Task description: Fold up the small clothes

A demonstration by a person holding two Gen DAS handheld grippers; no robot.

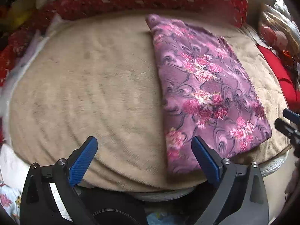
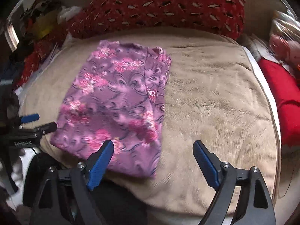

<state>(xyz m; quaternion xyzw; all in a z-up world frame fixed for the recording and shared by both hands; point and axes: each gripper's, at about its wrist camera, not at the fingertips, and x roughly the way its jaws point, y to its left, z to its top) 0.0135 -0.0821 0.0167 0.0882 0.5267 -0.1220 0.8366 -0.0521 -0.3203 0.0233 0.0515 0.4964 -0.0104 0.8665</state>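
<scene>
Both claws (image 1: 144, 146) (image 2: 153, 149) hover, gaping.

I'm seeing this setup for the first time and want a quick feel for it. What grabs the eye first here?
The purple flowered cloth stands out, folded into a neat rectangle on the beige blanket. Behind it, along the far edge, lies a long red patterned cushion. Near the camera, both pairs of tongs, left and right, stand open and empty above the blanket.

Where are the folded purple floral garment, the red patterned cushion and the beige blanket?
folded purple floral garment (image 1: 204, 86), left wrist view, middle of its top layer
red patterned cushion (image 2: 168, 7), right wrist view, its front face
beige blanket (image 2: 215, 103), right wrist view, bare patch
</scene>
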